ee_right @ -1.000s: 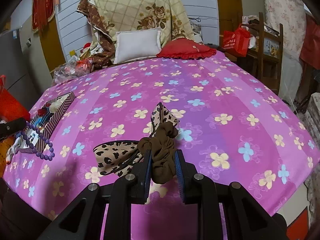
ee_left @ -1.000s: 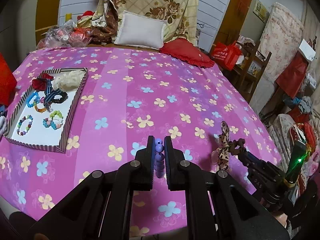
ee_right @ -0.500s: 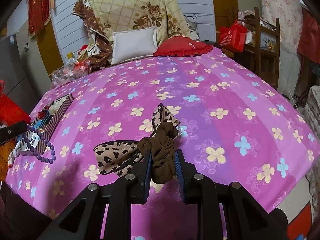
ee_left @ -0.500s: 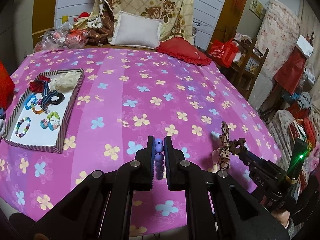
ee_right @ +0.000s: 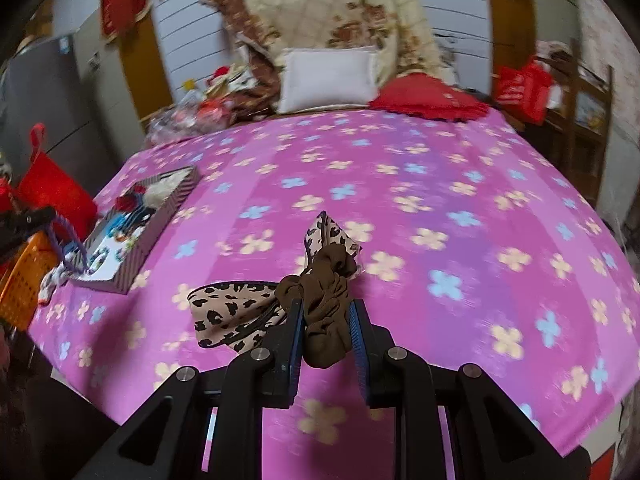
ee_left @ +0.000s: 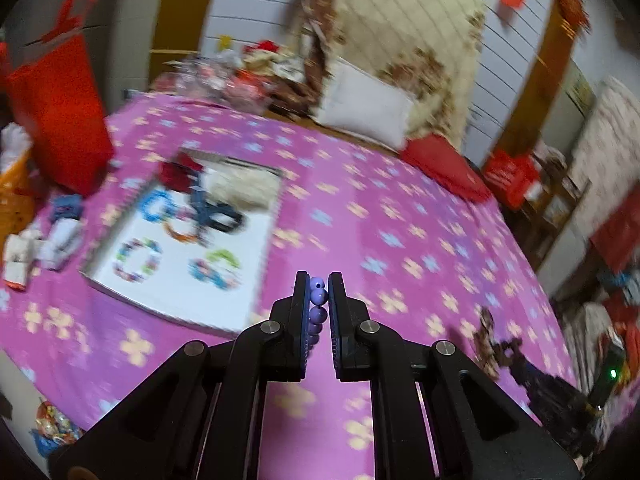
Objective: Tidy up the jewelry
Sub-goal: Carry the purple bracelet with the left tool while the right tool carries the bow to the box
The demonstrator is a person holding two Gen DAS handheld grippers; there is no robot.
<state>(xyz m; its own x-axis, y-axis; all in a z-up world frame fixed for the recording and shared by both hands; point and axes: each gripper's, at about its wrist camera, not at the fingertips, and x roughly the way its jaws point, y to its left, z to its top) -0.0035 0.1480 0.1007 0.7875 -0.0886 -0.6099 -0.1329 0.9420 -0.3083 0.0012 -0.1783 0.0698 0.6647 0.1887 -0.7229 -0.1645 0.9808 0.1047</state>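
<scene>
Several bracelets and hair ties already sit in your tray (ee_left: 256,280) on the bed (ee_right: 440,208), with two pieces left to drop in, both in your hands. Your left gripper (ee_left: 319,292) is clenched on the purple bead bracelet (ee_left: 318,294), angled down beside the tray's near corner. Your right gripper (ee_right: 326,320) grasps the leopard-print scrunchie (ee_right: 328,300), tilted down over the bedspread, well apart from the tray.

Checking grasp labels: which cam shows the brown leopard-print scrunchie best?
Right wrist: the scrunchie sits large and sharp, clamped in the right gripper. Left wrist shows it only small and blurred, near the lower right edge.
</scene>
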